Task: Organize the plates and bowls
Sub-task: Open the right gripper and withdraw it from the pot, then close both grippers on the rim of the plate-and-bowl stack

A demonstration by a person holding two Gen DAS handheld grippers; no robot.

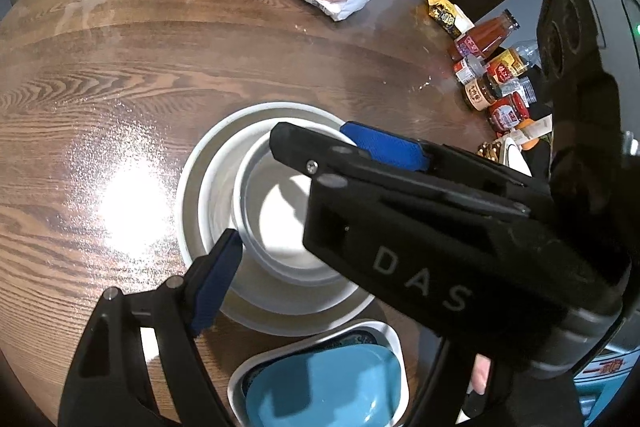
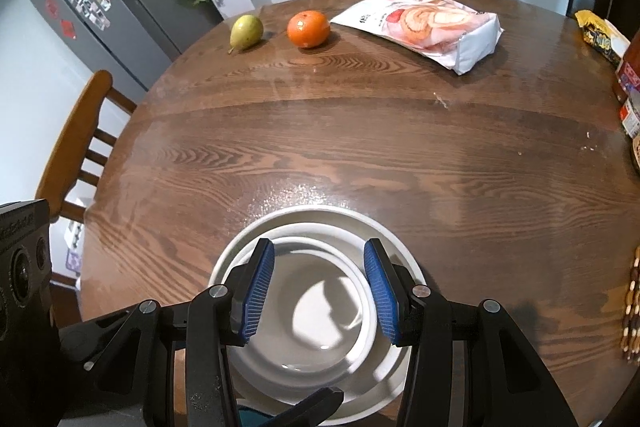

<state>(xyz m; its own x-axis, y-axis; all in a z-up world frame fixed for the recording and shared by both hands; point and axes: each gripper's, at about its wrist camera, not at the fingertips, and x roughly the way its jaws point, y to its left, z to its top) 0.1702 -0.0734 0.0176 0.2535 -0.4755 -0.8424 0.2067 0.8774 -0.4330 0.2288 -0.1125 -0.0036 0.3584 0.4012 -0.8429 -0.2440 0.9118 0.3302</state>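
Right wrist view: fingers (image 2: 319, 291) part-open, gripping nothing, above nested white bowls (image 2: 320, 307) on round wooden table (image 2: 360, 147)

Beneath your grippers the table (image 2: 360, 147) is dark varnished wood with strong grain, glossy enough to throw a white glare just left of your left gripper (image 1: 288, 187). Between your right gripper's (image 2: 318, 291) fingers, the small white bowl (image 2: 320, 327) and the wider bowl (image 2: 320, 217) under it look like smooth glazed ceramic. Your blue pads (image 2: 258, 291) are ribbed and matt, set in black matt plastic. Far ahead of your tools, the snack bag (image 2: 424, 27) is shiny plastic film, and the orange (image 2: 308, 29) has dimpled skin.
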